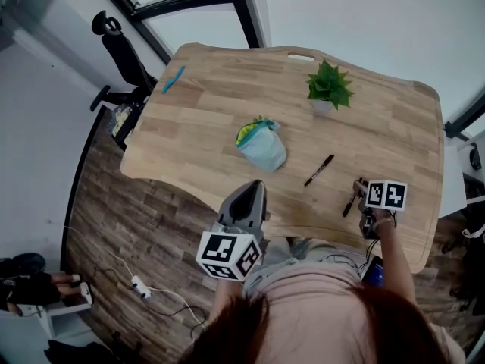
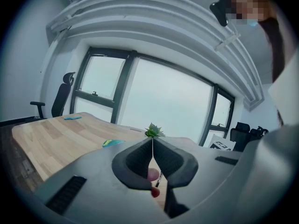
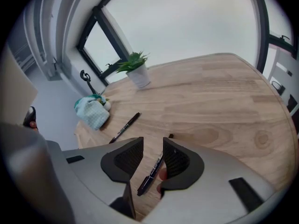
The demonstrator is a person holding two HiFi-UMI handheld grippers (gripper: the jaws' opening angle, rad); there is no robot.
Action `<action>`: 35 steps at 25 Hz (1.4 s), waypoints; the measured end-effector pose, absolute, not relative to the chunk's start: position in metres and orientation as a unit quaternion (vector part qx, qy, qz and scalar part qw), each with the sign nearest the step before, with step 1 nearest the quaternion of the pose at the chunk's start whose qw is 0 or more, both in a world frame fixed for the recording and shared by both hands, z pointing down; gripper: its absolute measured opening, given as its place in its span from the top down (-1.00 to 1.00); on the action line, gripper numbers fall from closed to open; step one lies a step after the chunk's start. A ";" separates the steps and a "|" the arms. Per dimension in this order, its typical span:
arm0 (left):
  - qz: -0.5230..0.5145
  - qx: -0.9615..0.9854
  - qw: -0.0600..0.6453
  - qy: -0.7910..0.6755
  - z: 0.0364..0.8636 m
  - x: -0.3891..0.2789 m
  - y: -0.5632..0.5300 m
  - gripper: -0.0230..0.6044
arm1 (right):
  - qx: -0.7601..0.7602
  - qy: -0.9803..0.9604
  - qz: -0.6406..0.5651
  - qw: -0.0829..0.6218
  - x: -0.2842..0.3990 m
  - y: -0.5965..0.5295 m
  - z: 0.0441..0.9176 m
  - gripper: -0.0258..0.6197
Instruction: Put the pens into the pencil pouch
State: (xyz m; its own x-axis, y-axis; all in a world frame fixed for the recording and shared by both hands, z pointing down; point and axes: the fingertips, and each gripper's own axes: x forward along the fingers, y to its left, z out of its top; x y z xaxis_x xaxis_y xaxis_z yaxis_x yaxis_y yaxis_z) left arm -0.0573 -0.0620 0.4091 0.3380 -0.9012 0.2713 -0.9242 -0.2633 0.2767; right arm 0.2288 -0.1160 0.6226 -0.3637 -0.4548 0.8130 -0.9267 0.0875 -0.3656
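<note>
Chair (image 1: 121, 51): black office chair on the floor, off the counter's (image 1: 394, 120) 10 o'clock corner.
Teal pen (image 1: 173, 79): lies flat on the counter at its 10 o'clock corner, well apart from everything else.
Left gripper (image 2: 152, 143): clenched, jaw tips touching, nothing between them. Held over the counter's near edge at 6 o'clock of the pouch, not touching it.
Pouch (image 1: 261, 144): pale blue, lies near the counter's middle with its green-and-yellow end toward 11 o'clock. No pen in or on it that I can see.
Black pen (image 1: 319, 170): lies on bare wood at 4 o'clock of the pouch, near it but not touching.
Plant (image 1: 328, 87): small green plant in a pale pot, upright at 12 o'clock of the black pen.
Second black pen (image 3: 152, 171): flat on the counter near the near edge, at 4 o'clock of the first one. It lies between the right gripper's jaws.
Right gripper (image 3: 153, 144): released, jaws apart, tilted down over the second black pen; pads not pressing on it.
</note>
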 end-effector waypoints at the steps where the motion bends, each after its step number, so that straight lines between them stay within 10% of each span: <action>1: 0.031 0.795 0.197 -0.572 0.410 -0.059 -0.064 0.92 | 0.504 -0.681 0.462 0.260 0.230 -0.116 0.628 0.54; 21: 0.059 0.813 0.231 -0.531 0.431 -0.119 -0.133 0.92 | 0.589 -0.570 0.454 0.349 0.249 -0.107 0.670 0.81; 35: 0.078 0.793 0.285 -0.532 0.473 -0.162 -0.171 0.91 | 0.614 -0.615 0.405 0.285 0.229 -0.151 0.624 0.82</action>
State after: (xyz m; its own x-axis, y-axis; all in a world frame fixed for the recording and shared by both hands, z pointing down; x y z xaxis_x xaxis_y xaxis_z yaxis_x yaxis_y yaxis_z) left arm -0.1618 -0.1713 0.4729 0.4208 -0.8003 0.4271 -0.8890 -0.2701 0.3697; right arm 0.2287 -0.1508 0.6237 -0.0835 -0.5245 0.8473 -0.9855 -0.0825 -0.1482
